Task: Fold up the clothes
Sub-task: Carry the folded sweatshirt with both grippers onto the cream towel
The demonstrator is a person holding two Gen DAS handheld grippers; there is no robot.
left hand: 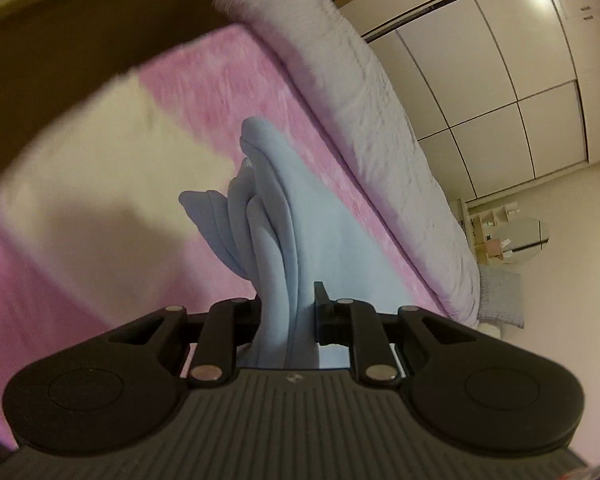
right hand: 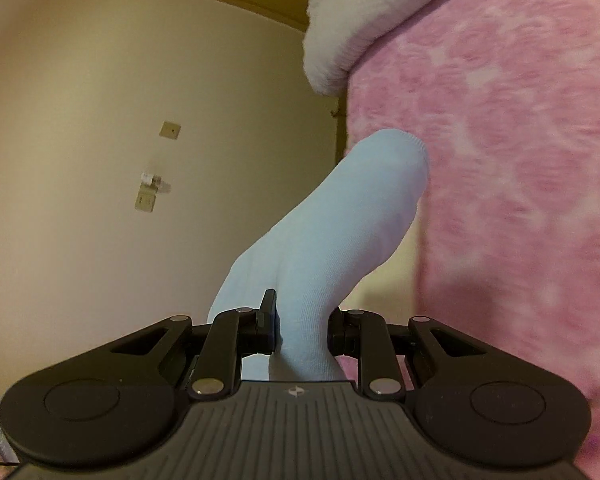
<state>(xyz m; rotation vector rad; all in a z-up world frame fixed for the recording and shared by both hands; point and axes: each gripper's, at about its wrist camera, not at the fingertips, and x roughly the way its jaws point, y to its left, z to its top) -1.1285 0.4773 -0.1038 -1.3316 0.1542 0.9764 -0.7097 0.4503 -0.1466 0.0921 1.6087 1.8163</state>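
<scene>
Both claws are gripping the light blue garment (left hand: 300,216), left claw (left hand: 286,312) pinching bunched folds, right claw (right hand: 302,320) clamping a tube-like section, over the pink blanket (right hand: 520,160).

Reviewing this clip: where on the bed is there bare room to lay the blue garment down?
Free: the pink-and-cream blanket, open between the dark headboard side and the light blue garment in the left gripper. In the right wrist view, more pink blanket beside the right gripper. Crowded: the far edge, where the rolled white duvet lies.
</scene>
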